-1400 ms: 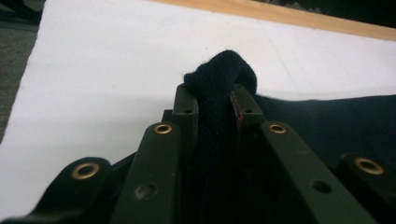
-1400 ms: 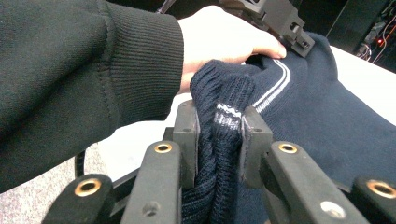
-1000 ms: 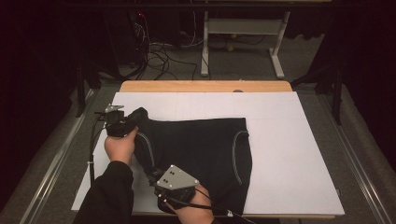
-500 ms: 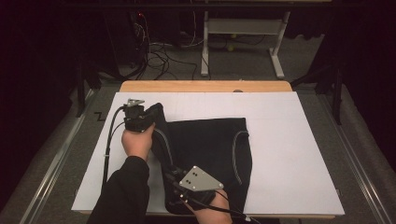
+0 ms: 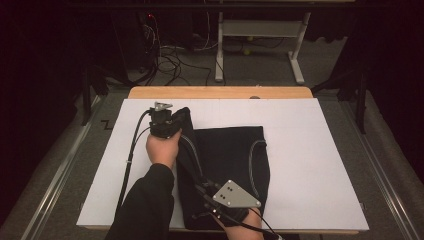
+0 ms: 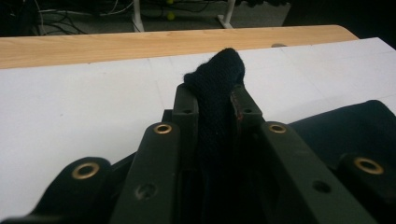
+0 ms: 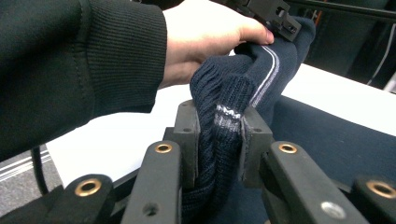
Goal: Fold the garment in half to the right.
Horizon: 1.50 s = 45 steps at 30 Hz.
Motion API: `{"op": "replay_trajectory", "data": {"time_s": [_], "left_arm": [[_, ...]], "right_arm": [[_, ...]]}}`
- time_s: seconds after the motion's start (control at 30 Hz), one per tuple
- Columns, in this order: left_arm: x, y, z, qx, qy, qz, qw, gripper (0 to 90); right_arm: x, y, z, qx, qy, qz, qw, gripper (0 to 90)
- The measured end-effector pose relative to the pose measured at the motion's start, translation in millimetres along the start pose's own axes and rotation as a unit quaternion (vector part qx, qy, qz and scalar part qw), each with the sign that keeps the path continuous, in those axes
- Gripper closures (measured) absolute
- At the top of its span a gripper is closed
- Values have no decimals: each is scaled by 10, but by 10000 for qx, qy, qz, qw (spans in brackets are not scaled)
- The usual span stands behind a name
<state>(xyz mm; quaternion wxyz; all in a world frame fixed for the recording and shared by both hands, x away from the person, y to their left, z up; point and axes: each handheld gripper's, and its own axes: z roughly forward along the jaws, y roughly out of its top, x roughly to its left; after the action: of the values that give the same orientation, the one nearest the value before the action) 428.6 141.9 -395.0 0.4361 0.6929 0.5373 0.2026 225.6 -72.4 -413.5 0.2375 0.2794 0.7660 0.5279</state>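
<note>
At the bottom centre of the high view, the right claw [image 5: 207,192] is clamped on the near edge of a dark knitted garment [image 5: 235,160] with a pale stripe. The garment lies on the white worktop [image 5: 310,165], left of centre. Farther up, the left claw [image 5: 172,116] pinches a lifted fold of it.

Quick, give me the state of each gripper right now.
Left gripper: closed on a fold of the dark knit garment, lifted off the table.
Right gripper: closed on the garment's striped edge.
</note>
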Motion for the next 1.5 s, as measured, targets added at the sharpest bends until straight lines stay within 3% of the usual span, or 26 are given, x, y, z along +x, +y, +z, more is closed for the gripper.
{"op": "replay_trajectory", "data": {"time_s": [0.53,0.8,1.5], "left_arm": [[-380,35,223,79,-209,227,9995,731],[-602,59,340,151,-285,415,9986,730],[-1089,64,577,274,-521,658,9961,730]], "right_arm": [[-176,-187,-216,104,-236,47,9997,737],[-249,-269,-330,129,-350,71,9993,737],[-474,-525,-657,316,-672,150,9971,727]]}}
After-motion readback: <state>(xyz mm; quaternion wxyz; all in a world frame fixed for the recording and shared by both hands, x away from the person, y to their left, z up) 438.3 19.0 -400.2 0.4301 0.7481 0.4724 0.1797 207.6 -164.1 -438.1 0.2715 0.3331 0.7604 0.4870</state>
